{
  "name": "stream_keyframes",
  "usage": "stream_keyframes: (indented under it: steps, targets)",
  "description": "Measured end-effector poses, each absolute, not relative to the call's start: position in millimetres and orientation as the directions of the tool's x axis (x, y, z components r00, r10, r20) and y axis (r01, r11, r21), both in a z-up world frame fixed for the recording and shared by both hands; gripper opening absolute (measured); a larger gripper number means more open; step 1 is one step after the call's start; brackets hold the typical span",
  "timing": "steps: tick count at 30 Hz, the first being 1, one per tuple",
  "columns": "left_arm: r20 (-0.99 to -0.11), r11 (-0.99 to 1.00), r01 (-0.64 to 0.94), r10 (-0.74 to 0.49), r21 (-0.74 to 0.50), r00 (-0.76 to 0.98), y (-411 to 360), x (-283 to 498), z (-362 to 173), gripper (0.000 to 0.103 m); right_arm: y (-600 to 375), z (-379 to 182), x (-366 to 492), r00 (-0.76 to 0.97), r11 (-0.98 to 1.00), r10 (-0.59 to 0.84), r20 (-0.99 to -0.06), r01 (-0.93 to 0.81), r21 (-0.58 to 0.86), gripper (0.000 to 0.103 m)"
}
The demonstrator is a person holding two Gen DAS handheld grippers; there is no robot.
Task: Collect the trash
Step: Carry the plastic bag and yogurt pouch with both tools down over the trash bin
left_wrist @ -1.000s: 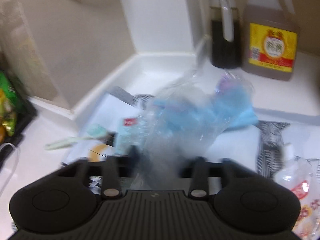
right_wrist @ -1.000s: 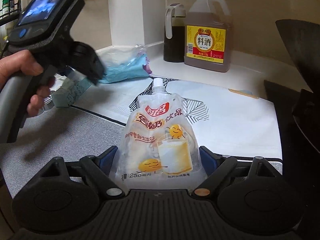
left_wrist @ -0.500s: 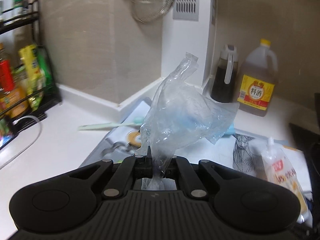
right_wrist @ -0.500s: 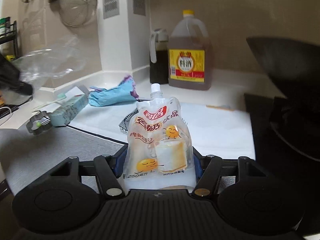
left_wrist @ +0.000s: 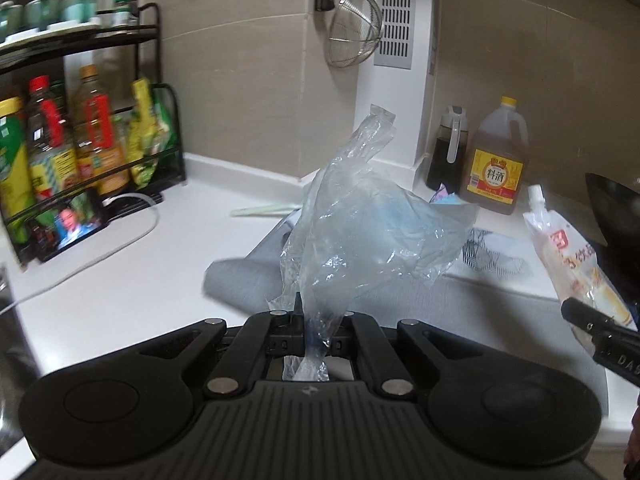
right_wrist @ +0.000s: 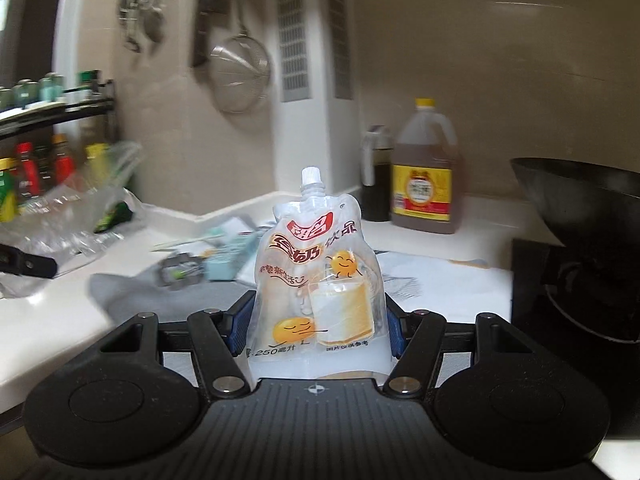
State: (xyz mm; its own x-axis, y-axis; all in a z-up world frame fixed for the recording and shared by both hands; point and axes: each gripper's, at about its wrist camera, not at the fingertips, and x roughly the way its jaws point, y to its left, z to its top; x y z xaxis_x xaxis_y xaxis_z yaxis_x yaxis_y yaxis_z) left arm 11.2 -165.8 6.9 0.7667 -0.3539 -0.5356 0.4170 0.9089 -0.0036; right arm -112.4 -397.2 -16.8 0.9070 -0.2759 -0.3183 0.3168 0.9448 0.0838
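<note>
Two pieces of trash, both lifted off the counter [left_wrist: 132, 280]. Left gripper [left_wrist: 316, 330] pinched tight on the plastic bag [left_wrist: 360, 232]; right gripper [right_wrist: 316, 328] clamps the drink pouch [right_wrist: 320, 280], spout up. No bin visible.

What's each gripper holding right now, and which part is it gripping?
The left gripper pinches a crumpled clear plastic bag by its bunched lower end. The right gripper clamps a white spouted drink pouch across its lower sides, spout up.
</note>
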Motion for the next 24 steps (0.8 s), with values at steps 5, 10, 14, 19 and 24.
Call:
stream_keyframes:
  steps: [5,10,14,19,24]
  targets:
    - [-0.538,0.921,0.390,-0.318,0.021,0.780,-135,-22,-4,0.002,-366,-13,-140,0.932,0.975,-0.173,-0.319,0.208,0.081,0.065]
    - [-0.578,0.933,0.361,-0.286,0.015,0.764,-108,-47,-23,0.002,-344,-17,-164,0.937,0.991,-0.066,-0.343,0.102,0.088,0.065]
    - [-0.610,0.944,0.331,-0.255,0.013,0.750,-93,-63,-41,0.002,-328,-23,-174,0.924,0.996,0.000,-0.381,0.033,0.080,0.065]
    - [-0.645,0.952,0.306,-0.226,0.013,0.730,-83,-80,-62,0.002,-304,-30,-185,0.905,0.995,0.082,-0.417,-0.053,0.081,0.065]
    - [-0.661,0.962,0.273,-0.200,0.007,0.723,-74,-92,-75,0.002,-284,-44,-188,0.882,0.993,0.121,-0.455,-0.104,0.063,0.065]
